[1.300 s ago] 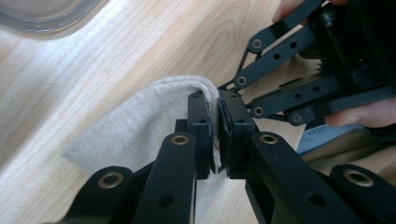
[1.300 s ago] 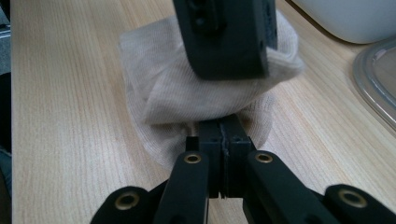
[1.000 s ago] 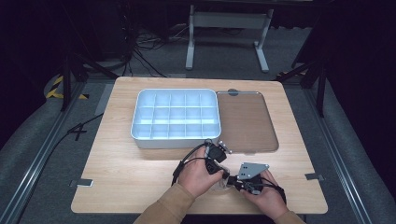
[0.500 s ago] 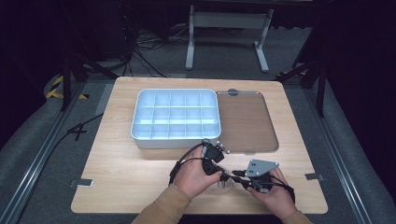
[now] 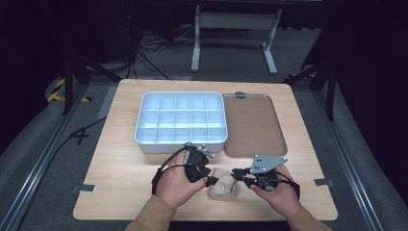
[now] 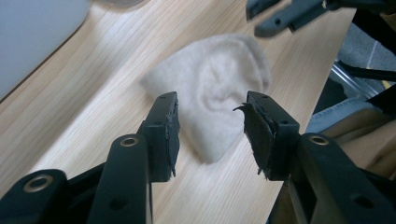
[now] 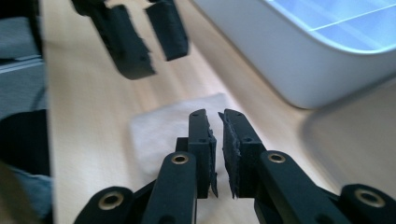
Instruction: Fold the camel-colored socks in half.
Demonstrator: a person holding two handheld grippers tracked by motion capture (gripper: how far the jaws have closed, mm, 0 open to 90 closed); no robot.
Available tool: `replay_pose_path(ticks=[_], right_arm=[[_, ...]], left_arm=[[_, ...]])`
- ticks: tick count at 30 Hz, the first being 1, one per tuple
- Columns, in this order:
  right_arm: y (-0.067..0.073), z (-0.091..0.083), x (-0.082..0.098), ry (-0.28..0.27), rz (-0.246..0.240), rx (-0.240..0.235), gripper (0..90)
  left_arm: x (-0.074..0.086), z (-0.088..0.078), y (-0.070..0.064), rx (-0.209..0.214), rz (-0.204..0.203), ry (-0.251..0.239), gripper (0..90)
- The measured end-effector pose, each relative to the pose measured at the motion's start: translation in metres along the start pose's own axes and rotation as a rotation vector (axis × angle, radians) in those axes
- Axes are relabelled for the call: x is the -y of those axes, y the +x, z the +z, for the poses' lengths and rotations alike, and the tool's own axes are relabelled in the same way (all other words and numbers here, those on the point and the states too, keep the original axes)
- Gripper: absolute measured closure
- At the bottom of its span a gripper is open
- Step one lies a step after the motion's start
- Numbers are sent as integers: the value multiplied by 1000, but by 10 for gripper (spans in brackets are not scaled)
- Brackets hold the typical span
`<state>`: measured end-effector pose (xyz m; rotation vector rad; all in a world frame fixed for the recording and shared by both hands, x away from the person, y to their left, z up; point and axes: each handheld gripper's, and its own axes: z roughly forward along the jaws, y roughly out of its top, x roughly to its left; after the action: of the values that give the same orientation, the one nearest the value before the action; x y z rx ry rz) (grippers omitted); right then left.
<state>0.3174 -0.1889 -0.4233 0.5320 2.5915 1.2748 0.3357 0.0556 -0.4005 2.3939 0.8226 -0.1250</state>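
Both grippers have drawn apart since the earlier frames, baring a cream cloth between them on the table's near edge.

Left gripper: jaws have just been opening and stand spread, cloth beyond them, nothing pinched. Right gripper: jaws have just been closing to a narrow slit, nothing between them. Cloth lies bunched and flat, free of both, likely set down for a fresh grip. Left gripper view shows a raised fold in the cloth and the right gripper's tips above it; right gripper view shows the cloth beside the divided tray. High view alone gives the brown lid right of the tray.
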Motion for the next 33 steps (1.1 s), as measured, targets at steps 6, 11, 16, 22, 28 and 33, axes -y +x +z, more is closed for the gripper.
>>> replay_pose_path(ticks=[6, 11, 16, 22, 28, 33], right_arm=[[9, 16, -5, 37, 1, -55, 834], [11, 22, -5, 71, 4, -58, 834], [9, 22, 0, 97, 13, -39, 834], [8, 16, 4, 112, 27, -30, 831], [8, 14, 9, 138, 32, -26, 823], [8, 11, 12, 138, 25, -19, 816]], left_arm=[[10, 4, 3, -21, 4, 51, 583], [12, 15, 2, -10, 20, 102, 657], [11, 31, 1, -15, 28, 199, 794], [7, 39, -3, 21, 59, 242, 815], [4, 39, -8, 35, 67, 251, 829], [-3, 28, -8, 12, 92, 147, 828]])
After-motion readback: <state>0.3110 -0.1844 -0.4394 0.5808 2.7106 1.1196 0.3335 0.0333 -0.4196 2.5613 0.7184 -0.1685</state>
